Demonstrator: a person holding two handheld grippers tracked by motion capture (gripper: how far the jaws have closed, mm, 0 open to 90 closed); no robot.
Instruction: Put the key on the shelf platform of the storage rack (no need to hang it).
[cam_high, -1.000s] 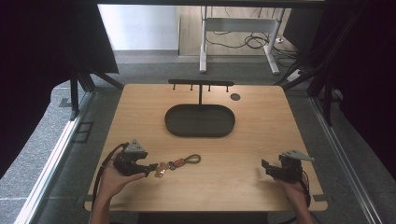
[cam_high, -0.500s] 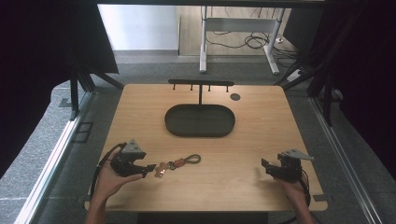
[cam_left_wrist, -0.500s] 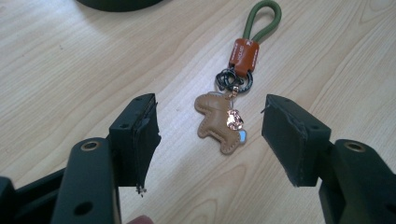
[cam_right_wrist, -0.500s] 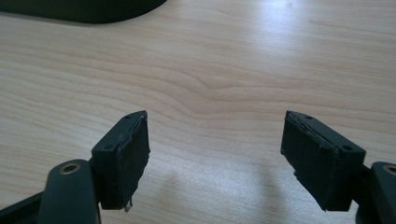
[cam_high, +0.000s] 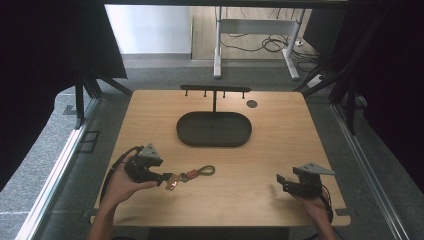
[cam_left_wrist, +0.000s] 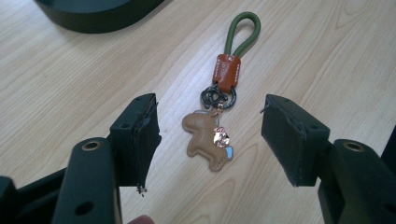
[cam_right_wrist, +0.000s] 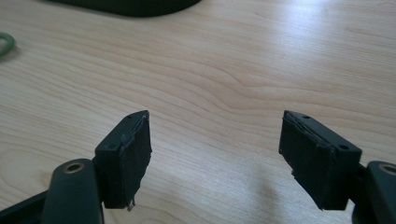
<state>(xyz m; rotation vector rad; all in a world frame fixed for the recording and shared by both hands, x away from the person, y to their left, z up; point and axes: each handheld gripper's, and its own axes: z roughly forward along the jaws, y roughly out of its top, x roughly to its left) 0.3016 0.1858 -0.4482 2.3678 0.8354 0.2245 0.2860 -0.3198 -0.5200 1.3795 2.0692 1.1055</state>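
Note:
A keychain (cam_high: 192, 174) lies flat on the wooden table, left of centre and near the front. It has a green cord loop (cam_left_wrist: 240, 30), an orange leather tab (cam_left_wrist: 227, 70), dark rings and a tan animal-shaped charm (cam_left_wrist: 201, 135). My left gripper (cam_high: 167, 179) is open at the charm end, and in the left gripper view (cam_left_wrist: 212, 140) its jaws stand on either side of the charm without touching it. My right gripper (cam_high: 280, 181) is open and empty at the front right, above bare wood (cam_right_wrist: 222, 156). The green loop (cam_right_wrist: 4, 44) shows at that view's left edge.
A black oval tray (cam_high: 214, 129) sits at the table's middle. Behind it stands a black T-shaped rack (cam_high: 215, 90) with small pegs. A dark round spot (cam_high: 252, 104) marks the table at back right. Bare wood lies between the two grippers.
The left gripper has shifted only slightly beside the keychain's charm end. The keychain and the right gripper have stayed where they were.

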